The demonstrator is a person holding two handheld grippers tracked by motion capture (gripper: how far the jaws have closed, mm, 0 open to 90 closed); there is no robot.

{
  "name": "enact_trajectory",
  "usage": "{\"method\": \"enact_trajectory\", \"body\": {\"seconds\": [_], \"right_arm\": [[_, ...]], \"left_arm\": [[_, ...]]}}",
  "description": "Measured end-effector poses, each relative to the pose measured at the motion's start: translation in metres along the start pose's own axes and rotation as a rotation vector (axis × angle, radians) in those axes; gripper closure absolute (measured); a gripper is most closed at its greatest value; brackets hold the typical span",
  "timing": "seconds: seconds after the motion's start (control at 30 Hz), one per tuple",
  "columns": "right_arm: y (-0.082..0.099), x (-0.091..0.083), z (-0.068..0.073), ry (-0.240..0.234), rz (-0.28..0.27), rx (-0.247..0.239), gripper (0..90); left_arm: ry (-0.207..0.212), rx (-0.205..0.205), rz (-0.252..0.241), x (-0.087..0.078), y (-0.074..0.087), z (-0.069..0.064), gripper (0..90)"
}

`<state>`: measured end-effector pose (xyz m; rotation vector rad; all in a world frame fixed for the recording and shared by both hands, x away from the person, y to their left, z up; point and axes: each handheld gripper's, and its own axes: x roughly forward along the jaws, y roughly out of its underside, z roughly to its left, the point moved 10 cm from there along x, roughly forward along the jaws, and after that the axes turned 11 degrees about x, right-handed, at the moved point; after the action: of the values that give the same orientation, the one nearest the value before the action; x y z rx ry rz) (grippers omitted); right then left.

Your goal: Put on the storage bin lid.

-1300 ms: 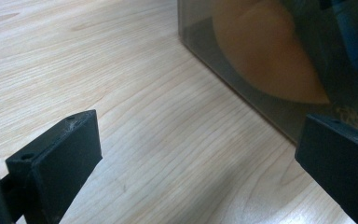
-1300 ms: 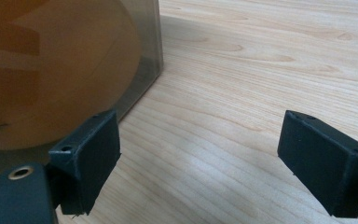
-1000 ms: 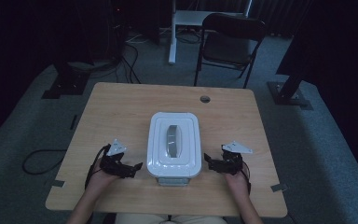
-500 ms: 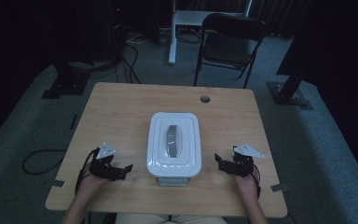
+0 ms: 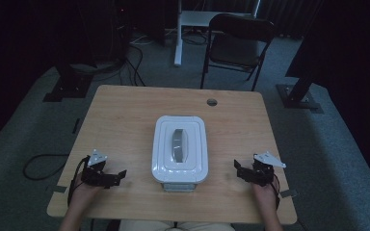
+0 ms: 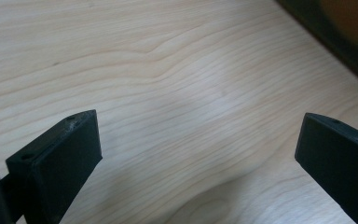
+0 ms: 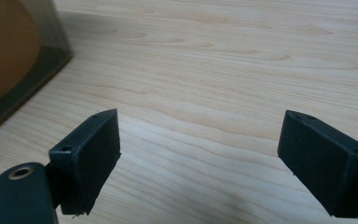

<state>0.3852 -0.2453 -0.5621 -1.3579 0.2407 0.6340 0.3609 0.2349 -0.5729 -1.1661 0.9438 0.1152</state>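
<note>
The place looked like a dim recording lab or studio rather than a home. A plain wooden table (image 5: 125,120) with a cable hole (image 5: 212,102) stood on grey carpet (image 5: 332,159). Dark curtains closed off the room from 10 to 2 o'clock. A black folding chair (image 5: 238,45) stood at 12 o'clock, cables (image 5: 137,72) trailed at 11, and metal stand feet (image 5: 298,96) rested at 2 and 10 o'clock.

No readable text, labels, brands or numbers found. White lidded container (image 5: 179,148): lid plain, no marking legible. Wooden table (image 5: 125,120): bare grain, nothing printed. Gripper jaws in both gripper views: plain black, unmarked.
</note>
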Motion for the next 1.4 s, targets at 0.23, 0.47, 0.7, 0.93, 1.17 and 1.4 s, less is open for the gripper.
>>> {"method": "enact_trajectory", "body": {"seconds": [0.23,0.47,0.7,0.93,1.17,1.4], "right_arm": [[0.003,-0.005,-0.018,0.052,0.003,0.010,12.7],[0.011,-0.008,-0.033,0.117,0.028,0.016,12.7],[0.016,-0.011,-0.047,0.170,0.047,0.062,12.8],[0.021,-0.013,-0.058,0.217,0.079,0.079,13.4],[0.025,-0.013,-0.068,0.251,0.115,0.116,13.5],[0.031,-0.012,-0.070,0.270,0.165,0.126,13.3]], "left_arm": [[-0.062,-0.025,0.006,-0.003,0.007,0.010,1.0],[-0.076,-0.067,0.026,-0.005,0.017,0.017,1.0],[-0.114,-0.111,0.063,-0.008,0.028,0.028,1.0],[-0.140,-0.167,0.074,-0.012,0.033,0.040,1.0],[-0.151,-0.169,0.122,-0.012,0.042,0.045,1.0],[-0.181,-0.144,0.114,-0.011,0.045,0.050,1.0]]}}
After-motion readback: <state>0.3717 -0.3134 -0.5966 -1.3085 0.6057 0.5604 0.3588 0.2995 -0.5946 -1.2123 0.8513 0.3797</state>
